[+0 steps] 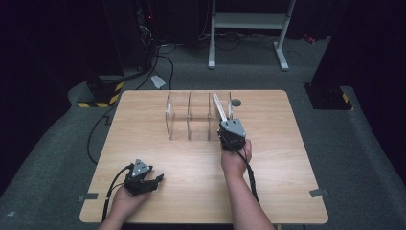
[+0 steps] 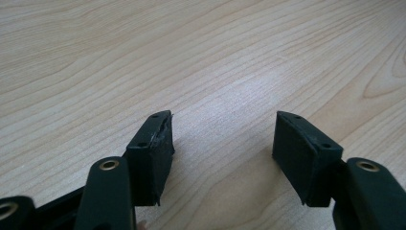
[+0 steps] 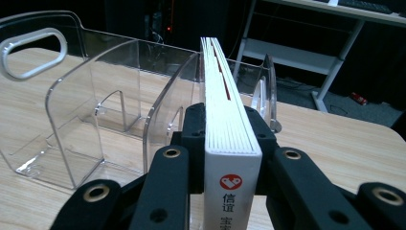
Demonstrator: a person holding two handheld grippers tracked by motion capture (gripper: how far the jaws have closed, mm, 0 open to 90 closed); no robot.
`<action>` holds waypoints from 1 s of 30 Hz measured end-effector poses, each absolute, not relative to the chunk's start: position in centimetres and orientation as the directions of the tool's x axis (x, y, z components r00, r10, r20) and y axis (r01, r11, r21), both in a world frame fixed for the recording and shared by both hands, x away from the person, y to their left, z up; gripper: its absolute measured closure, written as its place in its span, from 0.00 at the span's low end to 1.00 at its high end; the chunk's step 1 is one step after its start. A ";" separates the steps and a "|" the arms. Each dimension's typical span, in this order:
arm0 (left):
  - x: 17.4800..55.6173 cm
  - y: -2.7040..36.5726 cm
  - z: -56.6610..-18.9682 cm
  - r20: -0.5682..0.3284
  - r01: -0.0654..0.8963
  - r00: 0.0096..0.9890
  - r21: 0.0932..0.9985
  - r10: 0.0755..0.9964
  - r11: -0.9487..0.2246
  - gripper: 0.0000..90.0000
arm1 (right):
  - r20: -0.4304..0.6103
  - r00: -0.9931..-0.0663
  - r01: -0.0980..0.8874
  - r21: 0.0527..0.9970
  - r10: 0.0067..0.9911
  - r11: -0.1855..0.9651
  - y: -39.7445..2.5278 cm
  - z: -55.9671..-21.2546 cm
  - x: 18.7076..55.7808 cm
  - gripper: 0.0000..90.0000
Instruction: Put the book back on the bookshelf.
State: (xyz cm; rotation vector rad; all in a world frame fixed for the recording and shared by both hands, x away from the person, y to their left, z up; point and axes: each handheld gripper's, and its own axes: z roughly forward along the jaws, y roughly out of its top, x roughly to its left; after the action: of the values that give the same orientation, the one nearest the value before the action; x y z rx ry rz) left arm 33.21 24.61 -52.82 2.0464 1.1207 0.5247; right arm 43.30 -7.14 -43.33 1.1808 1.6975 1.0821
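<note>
A clear acrylic file rack (image 1: 189, 117) with several upright dividers stands at the middle back of the wooden table (image 1: 158, 158). My right gripper (image 1: 229, 128) is shut on a thin white book (image 1: 221, 109), held upright on its edge with its far end in the rack's rightmost slot. In the right gripper view the book (image 3: 225, 110) has a red heart logo and dark characters on its spine, clamped between both jaws, with the rack (image 3: 95, 110) to its left. My left gripper (image 1: 152, 181) rests open low over the table's front left, and its view has bare wood between the fingertips (image 2: 222, 139).
A small dark round disc (image 1: 236, 102) lies on the table behind the rack. A white metal stand (image 1: 249, 28) and cables (image 1: 158, 62) sit on the grey floor beyond the table. Tape tabs mark the table's front corners.
</note>
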 end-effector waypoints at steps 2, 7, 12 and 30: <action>33.2 24.6 -52.8 0.005 0.545 0.536 0.761 0.844 -0.351 0.44 | -0.130 -0.257 0.288 0.936 0.958 0.204 -7.0 -43.5 43.6 0.84; 33.2 24.6 -52.8 0.006 0.545 0.537 0.761 0.844 -0.352 0.44 | -0.138 -0.245 0.294 0.933 0.960 0.209 -6.7 -44.1 44.1 0.84; 33.2 24.6 -52.8 0.006 0.544 0.537 0.761 0.843 -0.353 0.44 | -0.139 -0.227 0.294 0.934 0.964 0.204 -6.6 -44.4 44.2 0.84; 33.1 24.6 -52.8 0.006 0.545 0.538 0.761 0.843 -0.353 0.44 | -0.094 -0.211 0.324 0.933 0.973 0.160 -6.9 -45.8 43.4 0.83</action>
State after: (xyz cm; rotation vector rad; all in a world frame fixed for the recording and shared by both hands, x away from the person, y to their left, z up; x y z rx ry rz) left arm 33.14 24.60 -52.81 2.0485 1.1189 0.5241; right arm 43.39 -6.92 -45.80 1.2584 1.6683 1.0661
